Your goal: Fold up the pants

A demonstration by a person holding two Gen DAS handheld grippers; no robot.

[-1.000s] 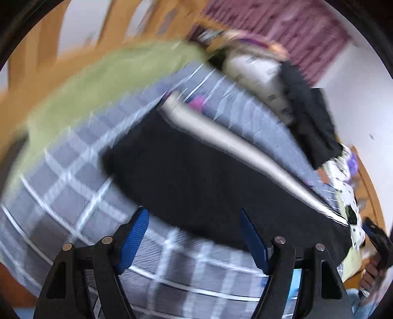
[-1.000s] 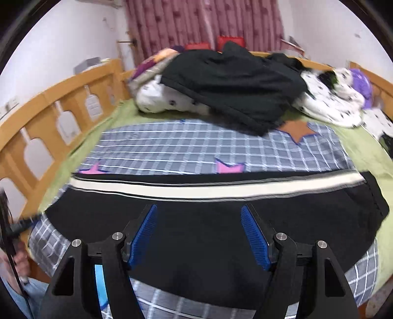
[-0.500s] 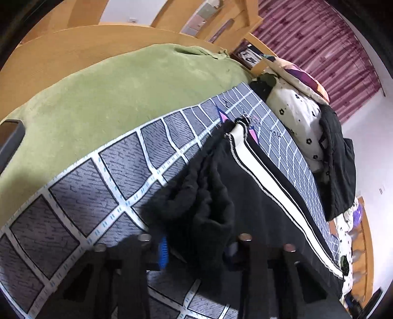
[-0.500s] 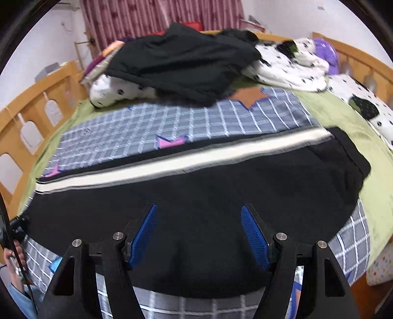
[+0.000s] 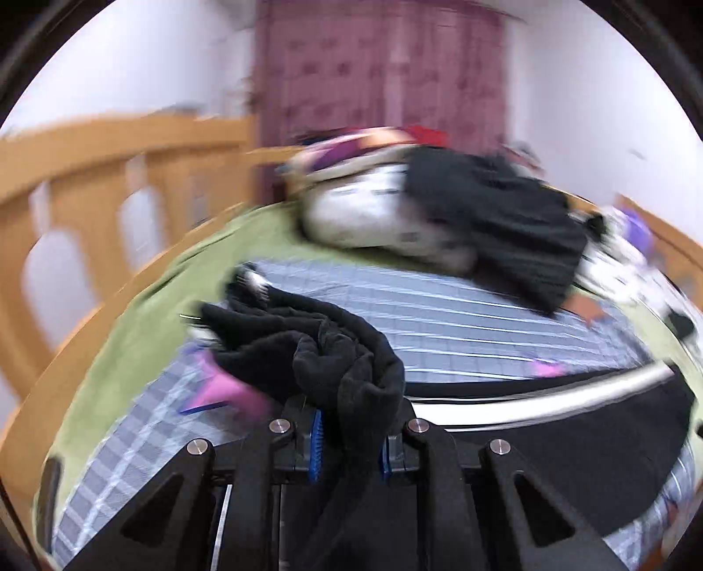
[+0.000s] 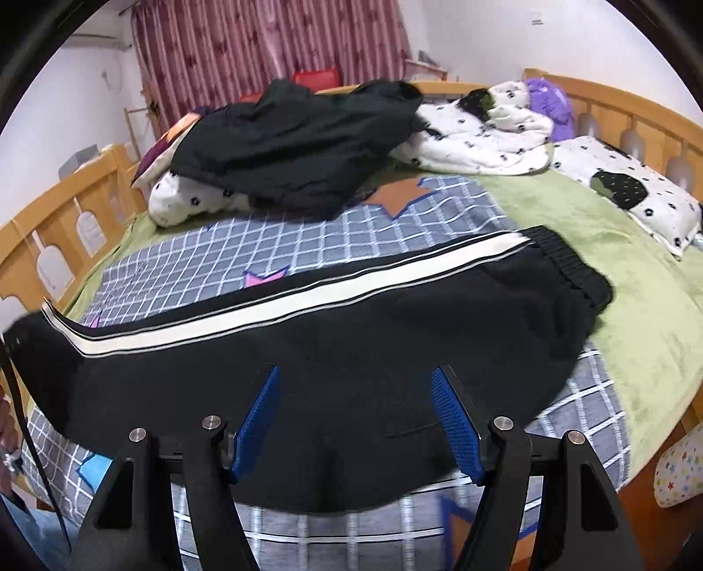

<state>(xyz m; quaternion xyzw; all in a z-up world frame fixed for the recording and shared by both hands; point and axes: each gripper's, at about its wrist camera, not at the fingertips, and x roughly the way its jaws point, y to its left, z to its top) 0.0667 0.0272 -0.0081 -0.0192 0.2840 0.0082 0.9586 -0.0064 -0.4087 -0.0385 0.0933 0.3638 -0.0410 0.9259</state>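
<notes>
Black track pants [image 6: 351, 334] with a white side stripe, spread across the checked bedspread [image 6: 334, 237] — cuff end now bunched and lifted in the clamped left gripper [image 5: 349, 443], ready for folding over; right gripper [image 6: 360, 421] spread wide above the fabric, holding nothing.

Before me: pale white walls [image 6: 474, 30], dark red patterned curtains [image 6: 272, 39], and a light wooden railed bedframe [image 6: 615, 110].

Soft even daylight, fisheye-bent edges, left wrist view smeared, perhaps by motion.
</notes>
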